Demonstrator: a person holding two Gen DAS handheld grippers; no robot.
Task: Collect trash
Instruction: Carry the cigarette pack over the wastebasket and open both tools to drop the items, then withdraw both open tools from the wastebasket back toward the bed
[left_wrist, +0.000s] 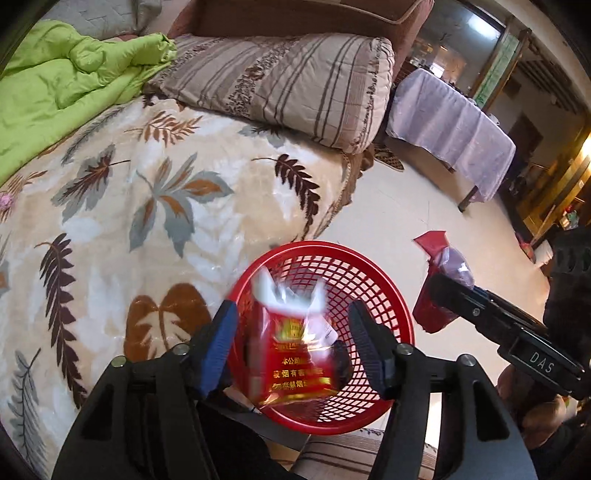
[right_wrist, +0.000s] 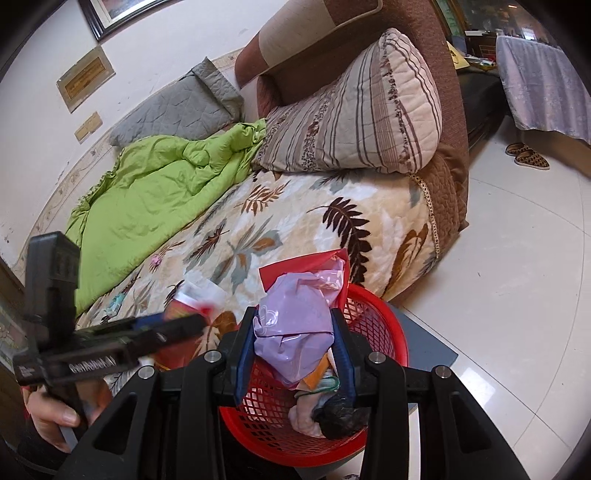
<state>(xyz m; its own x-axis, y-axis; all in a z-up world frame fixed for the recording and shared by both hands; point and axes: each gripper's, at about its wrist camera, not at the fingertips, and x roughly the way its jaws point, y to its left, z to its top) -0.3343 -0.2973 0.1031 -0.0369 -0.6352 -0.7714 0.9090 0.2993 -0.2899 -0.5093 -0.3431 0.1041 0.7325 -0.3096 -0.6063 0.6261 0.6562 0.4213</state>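
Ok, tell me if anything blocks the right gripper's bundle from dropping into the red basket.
Nothing visible does. The bundle of bags, clamped in the right gripper, hangs directly over the open red basket, which holds only a few scraps at its bottom.

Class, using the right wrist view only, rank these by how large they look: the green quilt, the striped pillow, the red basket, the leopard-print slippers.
1. Green quilt and striped pillow: too alike to separate.
2. Red basket, though nearness enlarges it.
3. Leopard-print slippers, far off.

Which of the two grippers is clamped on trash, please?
The right gripper: its fingers press a lilac bag over the basket. The left gripper is open; a red packet sits loose between its fingers.
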